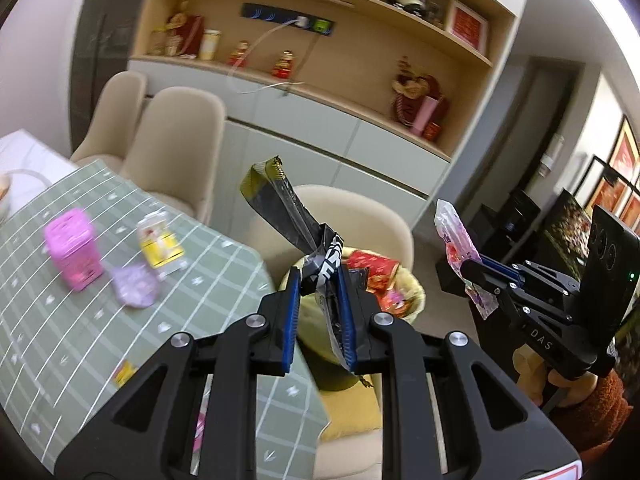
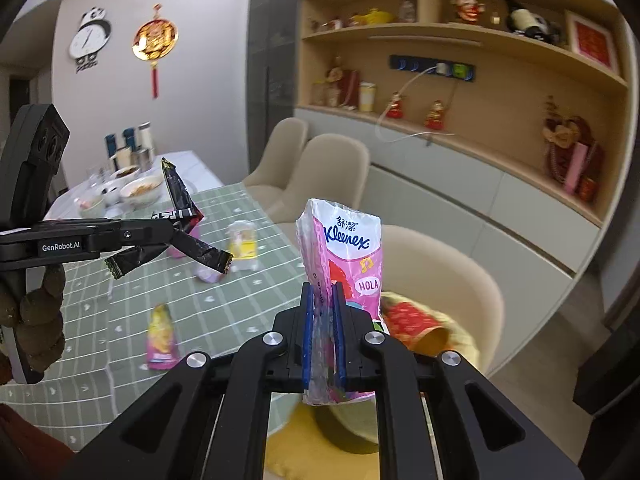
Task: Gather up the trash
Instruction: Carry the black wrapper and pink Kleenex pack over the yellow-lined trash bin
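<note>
My left gripper (image 1: pixel 318 280) is shut on a crumpled black wrapper (image 1: pixel 280 208) with white lettering, held in the air past the table's edge. The same black wrapper (image 2: pixel 180 216) shows at the left of the right wrist view, in the left gripper (image 2: pixel 176 228). My right gripper (image 2: pixel 322 292) is shut on a pink Kleenex tissue pack (image 2: pixel 348 248), upright between the blue pads. In the left wrist view that tissue pack (image 1: pixel 456 240) sticks up from the right gripper (image 1: pixel 474 276). Below both sits a yellow trash bin (image 1: pixel 412 284) holding red wrappers (image 1: pixel 372 268).
The green checked tablecloth (image 1: pixel 80 320) carries a pink box (image 1: pixel 74 248), a yellow-labelled packet (image 1: pixel 160 244), a purple wrapper (image 1: pixel 134 288) and a pink and yellow packet (image 2: pixel 160 340). Beige chairs (image 1: pixel 180 148) stand around it. Bowls (image 2: pixel 140 190) and bottles sit at the table's far end.
</note>
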The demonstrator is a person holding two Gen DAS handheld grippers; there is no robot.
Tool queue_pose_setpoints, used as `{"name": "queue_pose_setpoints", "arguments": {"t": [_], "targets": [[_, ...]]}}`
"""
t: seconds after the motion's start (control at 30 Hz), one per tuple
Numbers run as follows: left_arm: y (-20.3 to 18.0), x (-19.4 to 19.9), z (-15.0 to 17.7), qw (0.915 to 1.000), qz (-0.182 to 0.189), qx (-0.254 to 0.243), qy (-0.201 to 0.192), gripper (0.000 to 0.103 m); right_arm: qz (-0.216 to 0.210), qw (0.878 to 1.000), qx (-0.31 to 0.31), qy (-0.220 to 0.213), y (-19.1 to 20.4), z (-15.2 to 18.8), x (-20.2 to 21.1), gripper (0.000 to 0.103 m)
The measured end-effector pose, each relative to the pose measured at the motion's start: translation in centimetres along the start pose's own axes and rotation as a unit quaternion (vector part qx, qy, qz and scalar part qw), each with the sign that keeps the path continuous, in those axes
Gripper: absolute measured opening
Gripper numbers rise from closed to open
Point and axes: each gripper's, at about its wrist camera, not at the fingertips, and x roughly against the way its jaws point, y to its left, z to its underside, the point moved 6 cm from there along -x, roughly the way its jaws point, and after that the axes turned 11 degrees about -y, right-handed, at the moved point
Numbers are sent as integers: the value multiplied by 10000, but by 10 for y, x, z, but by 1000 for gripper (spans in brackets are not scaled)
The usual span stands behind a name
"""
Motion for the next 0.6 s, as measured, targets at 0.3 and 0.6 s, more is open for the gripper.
{"name": "queue_pose_setpoints", "arguments": {"t": [0.3, 0.6], "targets": [[-43, -76, -1, 9982, 552, 94, 201, 16, 405, 9987, -198, -253, -76, 6, 7, 11], [-72, -177, 42, 9903, 799, 60, 1137, 16, 397, 9976, -551, -141, -129, 34, -17, 11]]}}
